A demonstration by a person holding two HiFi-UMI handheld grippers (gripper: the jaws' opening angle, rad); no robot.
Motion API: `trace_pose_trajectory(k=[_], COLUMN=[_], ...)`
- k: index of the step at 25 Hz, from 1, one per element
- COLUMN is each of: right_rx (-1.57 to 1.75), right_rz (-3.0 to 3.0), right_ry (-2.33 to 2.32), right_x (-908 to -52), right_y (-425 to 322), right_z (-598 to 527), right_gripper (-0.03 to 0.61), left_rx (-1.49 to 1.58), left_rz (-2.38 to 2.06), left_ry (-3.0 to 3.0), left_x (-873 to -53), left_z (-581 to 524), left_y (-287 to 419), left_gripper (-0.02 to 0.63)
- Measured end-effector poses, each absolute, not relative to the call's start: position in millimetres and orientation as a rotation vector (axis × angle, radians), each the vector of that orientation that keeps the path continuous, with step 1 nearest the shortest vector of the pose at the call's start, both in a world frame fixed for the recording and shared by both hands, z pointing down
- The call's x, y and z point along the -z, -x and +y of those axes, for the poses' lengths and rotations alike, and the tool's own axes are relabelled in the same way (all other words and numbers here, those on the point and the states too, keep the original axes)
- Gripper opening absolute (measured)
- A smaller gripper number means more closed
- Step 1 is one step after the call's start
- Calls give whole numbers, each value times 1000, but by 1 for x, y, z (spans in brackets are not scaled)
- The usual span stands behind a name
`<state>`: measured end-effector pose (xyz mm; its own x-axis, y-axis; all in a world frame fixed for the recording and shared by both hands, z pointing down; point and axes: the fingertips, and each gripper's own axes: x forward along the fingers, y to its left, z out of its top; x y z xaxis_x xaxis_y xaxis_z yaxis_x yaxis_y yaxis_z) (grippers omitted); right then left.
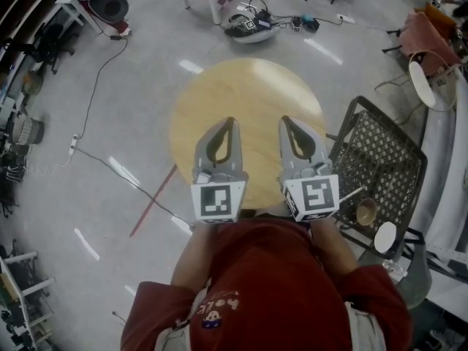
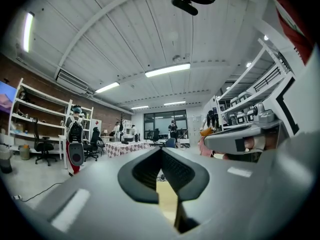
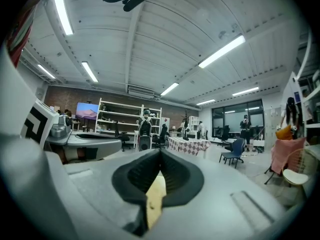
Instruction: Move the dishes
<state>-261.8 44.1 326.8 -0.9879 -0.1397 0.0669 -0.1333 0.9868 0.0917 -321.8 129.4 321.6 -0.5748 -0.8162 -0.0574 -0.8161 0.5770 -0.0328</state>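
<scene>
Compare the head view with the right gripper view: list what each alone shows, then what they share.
Head view only: a wire rack with a brown cup and white plate. Right gripper view only: ceiling strip lights, a wall screen. Both: the right gripper, jaws shut and empty, the left gripper beside it, the wooden table.

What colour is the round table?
Pale yellowish wood; the round table shows best in the head view.

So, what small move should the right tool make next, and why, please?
Probably swing the right tool toward the wire rack and open it: it is shut and empty over the round table, while the bowl and plate are at that rack.
</scene>
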Motion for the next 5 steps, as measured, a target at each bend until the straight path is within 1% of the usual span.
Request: trace_pose_trajectory(k=[5], right_rx=[145], right_rz=[-3064], right_ry=[-213], right_x=[-327], right_y=[258], right_z=[45], right_gripper=[2], left_rx=[12], left_rz=[2718], left_ry=[1423], left_x=[-323], left_z=[130], left_y=[318], left_gripper=[7])
